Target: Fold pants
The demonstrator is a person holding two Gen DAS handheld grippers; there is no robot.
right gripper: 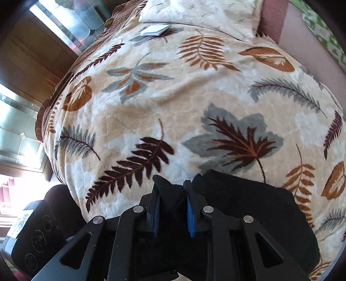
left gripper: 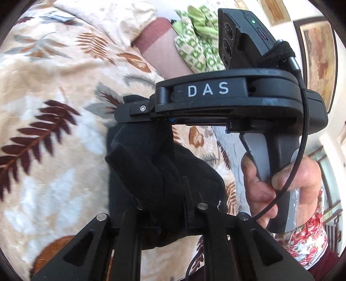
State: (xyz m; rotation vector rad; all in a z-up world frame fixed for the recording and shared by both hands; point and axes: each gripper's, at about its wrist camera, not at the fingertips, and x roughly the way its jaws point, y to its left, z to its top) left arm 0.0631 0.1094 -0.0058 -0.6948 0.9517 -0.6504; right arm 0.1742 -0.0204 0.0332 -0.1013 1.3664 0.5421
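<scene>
The black pants (left gripper: 149,173) hang bunched above a leaf-patterned blanket (left gripper: 54,90). In the left wrist view my left gripper (left gripper: 164,201) is shut on a thick fold of the pants; its fingertips are buried in the cloth. The right gripper (left gripper: 127,112) crosses the view above and holds the same bundle from the right, with a hand (left gripper: 287,183) on its grey handle. In the right wrist view my right gripper (right gripper: 173,194) is shut on the black pants (right gripper: 244,207), a wad of cloth between its blue-padded fingers (right gripper: 190,207). The rest of the pants drapes to the right.
The blanket (right gripper: 173,103) covers a bed. A pale pillow (right gripper: 205,15) and a small white packet (right gripper: 154,29) lie at its far end. A pink and green cloth (left gripper: 194,49) lies beyond. Windows (right gripper: 19,125) and a wooden wall stand to the left.
</scene>
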